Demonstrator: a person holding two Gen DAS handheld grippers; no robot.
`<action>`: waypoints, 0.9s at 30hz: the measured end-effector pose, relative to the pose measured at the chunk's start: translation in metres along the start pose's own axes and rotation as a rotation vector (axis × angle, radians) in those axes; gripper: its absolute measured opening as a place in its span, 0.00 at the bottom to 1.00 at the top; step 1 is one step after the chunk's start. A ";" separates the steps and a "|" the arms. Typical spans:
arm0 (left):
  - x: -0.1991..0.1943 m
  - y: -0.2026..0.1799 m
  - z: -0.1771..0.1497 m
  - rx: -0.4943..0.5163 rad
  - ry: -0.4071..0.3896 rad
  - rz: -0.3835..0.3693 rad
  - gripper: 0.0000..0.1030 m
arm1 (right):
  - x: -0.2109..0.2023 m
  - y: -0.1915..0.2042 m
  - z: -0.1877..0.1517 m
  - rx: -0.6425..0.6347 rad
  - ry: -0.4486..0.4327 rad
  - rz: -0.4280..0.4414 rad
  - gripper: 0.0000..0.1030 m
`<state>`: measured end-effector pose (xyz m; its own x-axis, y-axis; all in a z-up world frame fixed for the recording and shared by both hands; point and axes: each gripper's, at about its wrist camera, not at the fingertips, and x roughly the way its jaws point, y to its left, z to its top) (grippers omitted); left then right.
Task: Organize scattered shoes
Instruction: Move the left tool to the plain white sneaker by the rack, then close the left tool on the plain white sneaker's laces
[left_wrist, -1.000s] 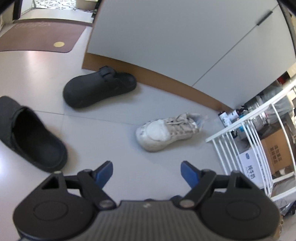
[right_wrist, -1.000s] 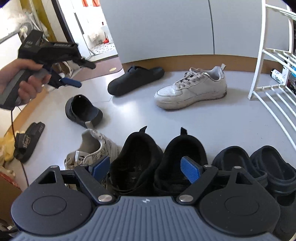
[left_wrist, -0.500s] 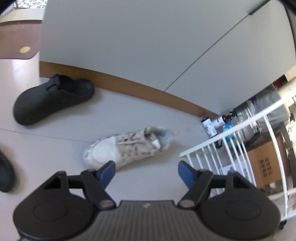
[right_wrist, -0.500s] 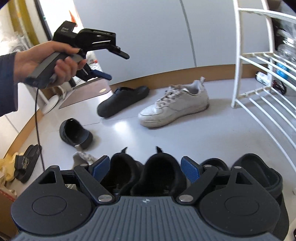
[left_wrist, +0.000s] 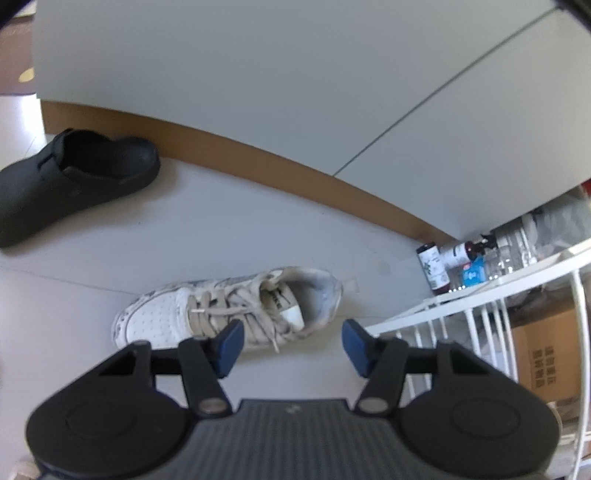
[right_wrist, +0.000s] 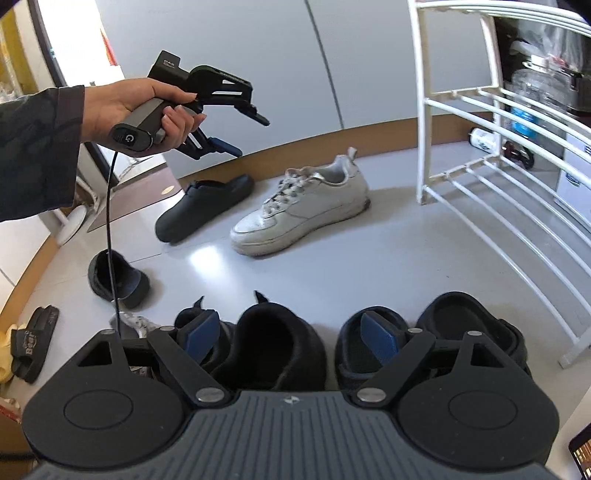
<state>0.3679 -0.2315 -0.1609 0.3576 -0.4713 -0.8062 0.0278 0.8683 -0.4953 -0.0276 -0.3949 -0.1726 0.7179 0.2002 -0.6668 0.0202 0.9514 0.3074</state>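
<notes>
Here the white sneaker (left_wrist: 229, 314) lay on its sole on the smooth grey floor (left_wrist: 258, 236), leather scuffed, laces loose, heel toward the white wire rack (left_wrist: 480, 317) and toe toward the black clog (left_wrist: 74, 181). The left hand-held gripper (left_wrist: 291, 345) hung above it with its blue-padded fingers spread wide and nothing between them; the left pad overlapped the laces in view, though contact could not be told. In the right wrist view, the sneaker (right_wrist: 303, 214) sat just beside the matte, rounded clog (right_wrist: 203, 206), both near the brown baseboard (right_wrist: 388, 136) below the pale cabinet doors (right_wrist: 258, 55).

The right hand-held gripper (right_wrist: 291, 338) was likewise spread and held nothing, hovering over a row of dark shoes: two fuzzy black slippers (right_wrist: 273, 343) and two rubbery black clogs (right_wrist: 461, 325) side by side. A single black slipper (right_wrist: 118, 280) lay apart to the left, and a strapped sandal (right_wrist: 33, 339) farther out. Bottles (left_wrist: 436, 269) stood behind the rack.
</notes>
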 end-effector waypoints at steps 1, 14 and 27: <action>0.008 -0.002 0.001 0.013 0.005 0.011 0.51 | 0.000 -0.003 -0.001 0.007 -0.001 -0.013 0.85; 0.071 0.022 -0.013 -0.093 0.007 0.037 0.27 | 0.001 -0.037 -0.003 0.085 0.001 -0.154 0.85; 0.110 0.054 -0.013 -0.286 -0.041 -0.057 0.27 | 0.005 -0.046 -0.009 0.088 0.016 -0.211 0.85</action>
<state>0.3970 -0.2381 -0.2805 0.4008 -0.5063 -0.7636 -0.2128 0.7592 -0.6151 -0.0310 -0.4355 -0.1958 0.6804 0.0032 -0.7328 0.2299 0.9486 0.2176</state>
